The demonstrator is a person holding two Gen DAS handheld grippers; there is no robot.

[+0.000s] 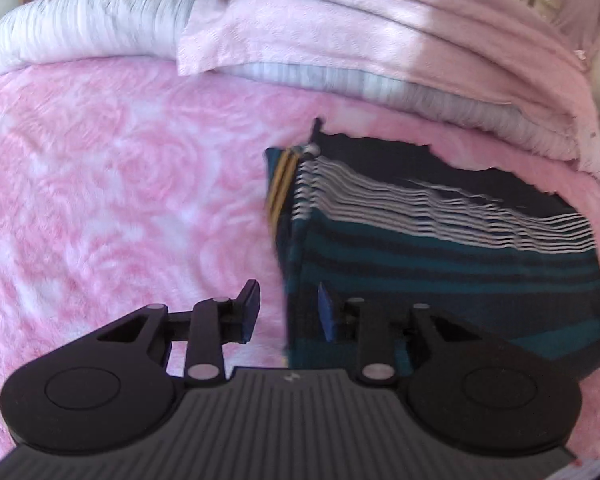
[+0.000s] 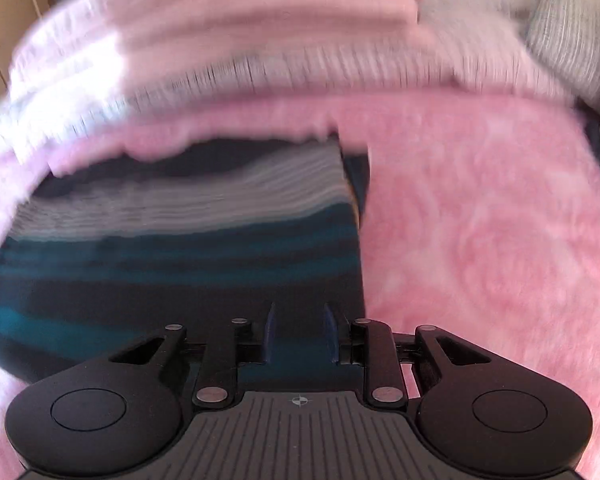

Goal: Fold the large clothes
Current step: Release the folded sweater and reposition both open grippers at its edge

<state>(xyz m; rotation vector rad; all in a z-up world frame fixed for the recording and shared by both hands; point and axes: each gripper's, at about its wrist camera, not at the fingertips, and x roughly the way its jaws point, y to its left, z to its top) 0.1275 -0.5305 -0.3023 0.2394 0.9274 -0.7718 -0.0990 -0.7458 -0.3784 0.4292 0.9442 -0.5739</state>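
Note:
A folded garment (image 1: pixel 440 260), dark navy with teal bands and thin white stripes, lies flat on a pink fleece blanket (image 1: pixel 120 200). In the left wrist view my left gripper (image 1: pixel 289 314) is open just above the garment's near left edge. One finger is over the blanket and the other over the cloth, and nothing is pinched between them. The right wrist view is blurred. There the garment (image 2: pixel 180 260) fills the left half, and my right gripper (image 2: pixel 300 334) hangs open over its near right corner, close to the edge where the pink blanket (image 2: pixel 480 220) begins.
Behind the garment is a pile of folded pale pink bedding (image 1: pixel 340 28) on a white ribbed duvet (image 1: pixel 80 24). A grey ribbed pillow (image 2: pixel 572 40) lies at the far right. Pink blanket stretches out to the left and right of the garment.

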